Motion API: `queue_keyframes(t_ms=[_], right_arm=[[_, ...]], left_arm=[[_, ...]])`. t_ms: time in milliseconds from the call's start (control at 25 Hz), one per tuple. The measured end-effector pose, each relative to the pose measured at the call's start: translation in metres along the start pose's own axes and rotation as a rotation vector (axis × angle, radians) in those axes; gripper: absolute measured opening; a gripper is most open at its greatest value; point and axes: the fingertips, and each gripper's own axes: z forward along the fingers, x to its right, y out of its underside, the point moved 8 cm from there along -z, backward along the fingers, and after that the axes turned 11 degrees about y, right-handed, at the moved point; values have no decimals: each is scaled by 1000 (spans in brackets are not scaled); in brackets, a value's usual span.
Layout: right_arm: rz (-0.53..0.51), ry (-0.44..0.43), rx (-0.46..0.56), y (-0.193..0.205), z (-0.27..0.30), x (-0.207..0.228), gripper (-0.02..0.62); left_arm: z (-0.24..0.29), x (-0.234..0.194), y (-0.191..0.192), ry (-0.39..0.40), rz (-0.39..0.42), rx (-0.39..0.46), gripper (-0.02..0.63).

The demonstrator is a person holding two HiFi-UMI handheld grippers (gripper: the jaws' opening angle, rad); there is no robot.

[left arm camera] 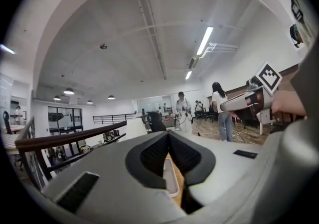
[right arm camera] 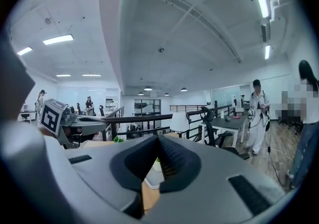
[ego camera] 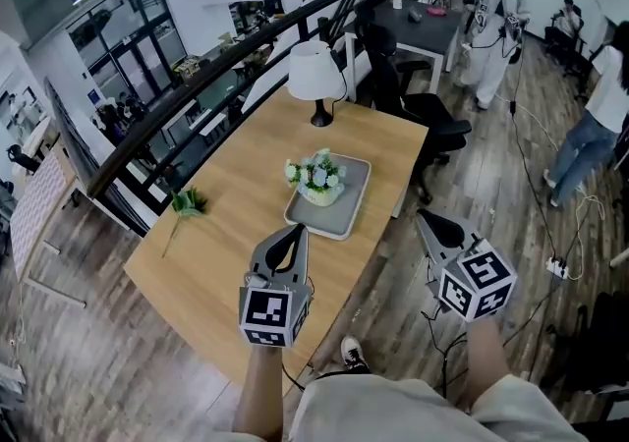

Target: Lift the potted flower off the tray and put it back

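A small white pot of pale flowers (ego camera: 319, 178) stands on a grey tray (ego camera: 348, 212) in the middle of a wooden table (ego camera: 221, 244). In the head view my left gripper (ego camera: 291, 232) is shut with nothing in it. It hovers over the table just short of the tray's near edge. My right gripper (ego camera: 425, 220) is also shut with nothing in it, and it hangs beyond the table's right edge, over the floor. In the left gripper view a strip of the tray (left arm camera: 172, 182) shows below the closed jaws. In the right gripper view the pot (right arm camera: 156, 165) peeks out beneath them.
A white table lamp (ego camera: 315, 78) stands at the table's far end. A green sprig (ego camera: 187, 202) lies near the left edge. A black office chair (ego camera: 418, 106) sits by the far right corner and a dark railing (ego camera: 177, 106) runs along the left. People and floor cables (ego camera: 550, 263) are at the right.
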Motion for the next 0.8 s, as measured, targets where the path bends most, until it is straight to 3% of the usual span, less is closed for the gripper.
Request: queue_keyframes(t_ms=[360,800], right_arm=[[-22,-17,-60,1,80,7,11],[-32,-23,-53,7,134,12,11]], left_arm=[[44,-63,29,-40,-36,-58,25],[76,-94,54,-12,-69,-125,32]])
